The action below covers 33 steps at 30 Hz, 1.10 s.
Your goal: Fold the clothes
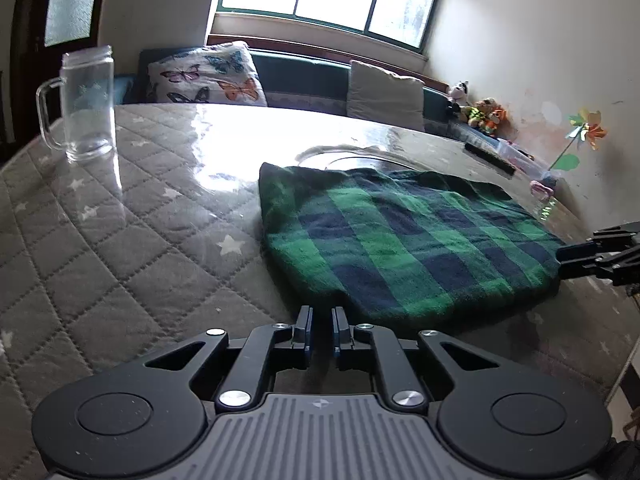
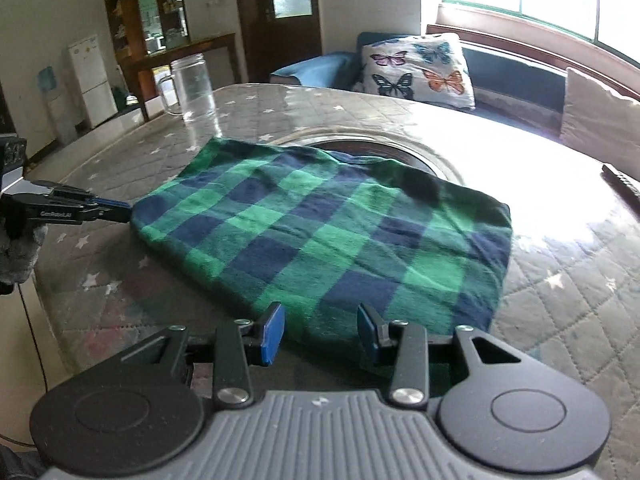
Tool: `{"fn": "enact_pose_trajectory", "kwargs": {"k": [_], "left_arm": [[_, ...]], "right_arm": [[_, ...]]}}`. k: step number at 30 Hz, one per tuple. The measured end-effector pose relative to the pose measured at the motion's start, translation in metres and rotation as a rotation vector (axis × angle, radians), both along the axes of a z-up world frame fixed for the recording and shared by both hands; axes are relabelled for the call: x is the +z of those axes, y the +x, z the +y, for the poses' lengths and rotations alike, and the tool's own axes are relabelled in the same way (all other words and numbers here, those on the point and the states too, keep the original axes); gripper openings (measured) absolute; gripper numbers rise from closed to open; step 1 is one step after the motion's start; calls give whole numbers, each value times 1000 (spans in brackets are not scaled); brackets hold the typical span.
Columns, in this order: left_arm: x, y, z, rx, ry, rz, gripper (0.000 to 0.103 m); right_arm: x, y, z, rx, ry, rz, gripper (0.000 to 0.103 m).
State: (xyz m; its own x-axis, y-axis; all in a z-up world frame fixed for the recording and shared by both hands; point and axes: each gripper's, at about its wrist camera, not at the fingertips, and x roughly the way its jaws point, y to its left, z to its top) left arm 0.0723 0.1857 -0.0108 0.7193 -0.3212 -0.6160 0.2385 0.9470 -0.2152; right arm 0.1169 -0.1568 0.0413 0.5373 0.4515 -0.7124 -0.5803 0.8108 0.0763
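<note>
A green and navy plaid cloth (image 1: 404, 240) lies folded into a rough rectangle on the quilted table; it also shows in the right wrist view (image 2: 320, 236). My left gripper (image 1: 322, 314) is at the cloth's near left corner, its jaws nearly together with a narrow gap and nothing between them. It shows from the side in the right wrist view (image 2: 118, 210), its tips touching the cloth's left edge. My right gripper (image 2: 322, 322) is open, its blue pads just over the cloth's near edge. It enters the left wrist view (image 1: 564, 258) at the cloth's right edge.
A clear glass mug (image 1: 86, 104) stands at the table's far left, also in the right wrist view (image 2: 192, 86). A round glass turntable (image 2: 380, 148) lies under the cloth's far edge. A dark remote (image 1: 490, 158) lies far right. Cushions line the bench behind.
</note>
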Motion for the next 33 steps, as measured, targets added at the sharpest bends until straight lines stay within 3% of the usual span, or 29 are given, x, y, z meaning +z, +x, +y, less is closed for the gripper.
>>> {"fn": "enact_pose_trajectory", "kwargs": {"k": [10, 13, 17, 20, 28, 33], "left_arm": [[-5, 4, 0, -31, -18, 2, 11], [-5, 2, 2, -31, -39, -15, 4], [3, -5, -1, -17, -5, -47, 3], [10, -7, -7, -19, 75, -64, 3], [4, -7, -19, -16, 153, -39, 3], [6, -11, -20, -12, 152, -37, 3]], "right_arm": [[-5, 1, -8, -39, -6, 12, 41], [-5, 1, -10, -47, -6, 12, 40], [-7, 1, -14, -63, -13, 18, 41], [-11, 1, -19, -80, -23, 29, 41], [-22, -1, -52, -172, -15, 66, 40], [-25, 2, -71, -213, 103, 124, 38]]}}
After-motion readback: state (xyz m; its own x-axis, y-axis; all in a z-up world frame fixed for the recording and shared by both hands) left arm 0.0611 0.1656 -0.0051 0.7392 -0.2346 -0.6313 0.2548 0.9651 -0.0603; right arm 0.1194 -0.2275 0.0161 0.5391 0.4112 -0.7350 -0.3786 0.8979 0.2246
